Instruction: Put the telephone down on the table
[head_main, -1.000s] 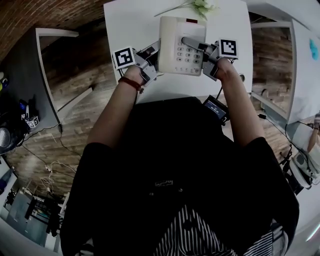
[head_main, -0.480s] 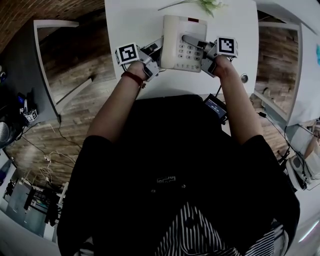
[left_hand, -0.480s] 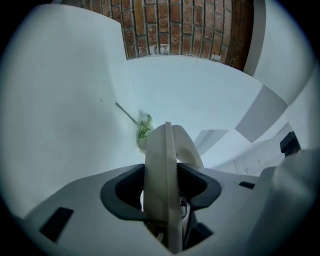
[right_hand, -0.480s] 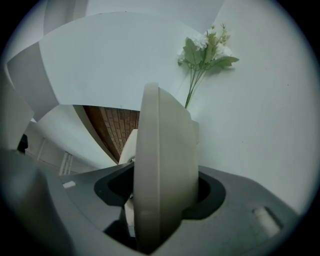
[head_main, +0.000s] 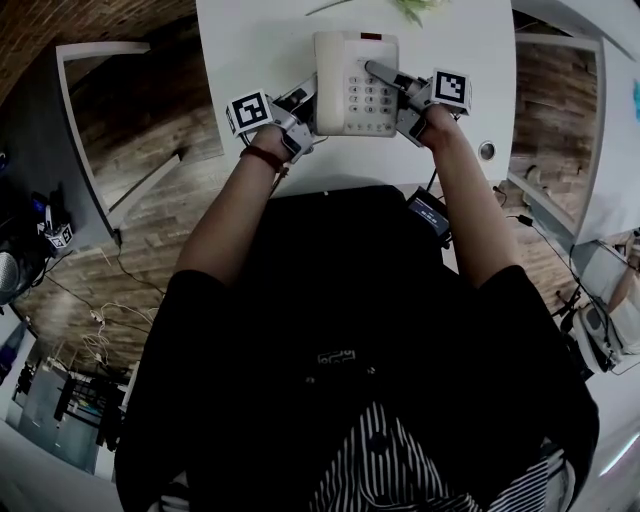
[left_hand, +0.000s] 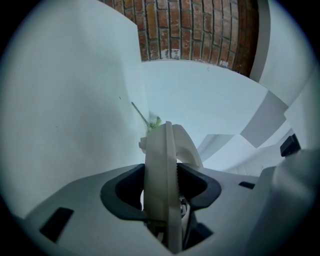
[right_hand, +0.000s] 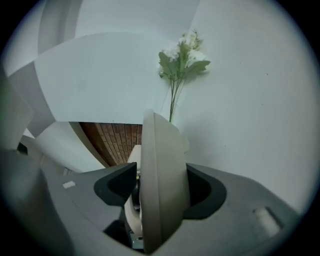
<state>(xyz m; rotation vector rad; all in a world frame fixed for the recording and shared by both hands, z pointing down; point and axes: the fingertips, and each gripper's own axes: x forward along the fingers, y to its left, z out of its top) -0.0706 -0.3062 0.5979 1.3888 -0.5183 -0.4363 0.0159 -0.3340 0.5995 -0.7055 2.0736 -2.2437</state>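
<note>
Head view shows left gripper jaws pinching the telephone while right gripper jaws are opening around it.

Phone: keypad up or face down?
Keypad up. The head view shows the telephone with its button rows facing the camera, above the table.

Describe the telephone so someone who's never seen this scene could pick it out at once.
Start at the white table in the head view. Near its front edge is the telephone, its sides between the jaws of the left gripper and of the right gripper, whose jaws are opening. It is the boxy cream thing with a keypad, unlike the green flower sprig beyond it.
</note>
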